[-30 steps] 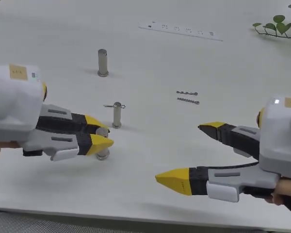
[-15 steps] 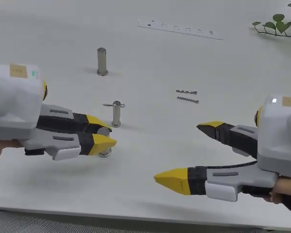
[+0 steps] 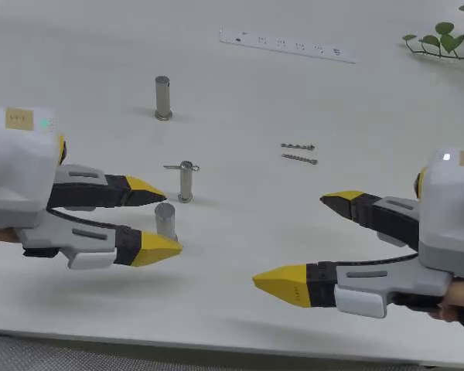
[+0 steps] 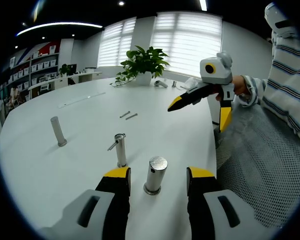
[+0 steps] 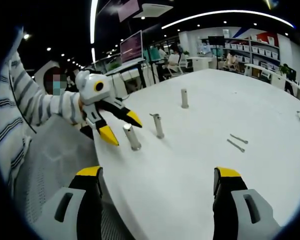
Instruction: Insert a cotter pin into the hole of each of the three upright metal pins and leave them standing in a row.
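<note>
Three metal pins stand upright on the white table (image 3: 240, 232). The far pin (image 3: 162, 98) is bare. The middle pin (image 3: 186, 182) has a cotter pin through its head. The near pin (image 3: 165, 220) stands free between the jaws of my open left gripper (image 3: 158, 218), which touch nothing. In the left gripper view this near pin (image 4: 155, 175) rises between the yellow fingertips (image 4: 117, 172). Two loose cotter pins (image 3: 298, 153) lie side by side to the right. My right gripper (image 3: 291, 239) hangs open and empty near the table's front right, apart from everything.
A white power strip (image 3: 286, 45) lies at the back and a potted plant (image 3: 441, 42) sits at the back right corner. The table's front edge (image 3: 216, 344) runs just below both grippers. Bare table lies between the pins and the loose cotter pins.
My left gripper was shut on the near pin and has opened, leaving that pin standing between its jaws. The right gripper has barely moved.
</note>
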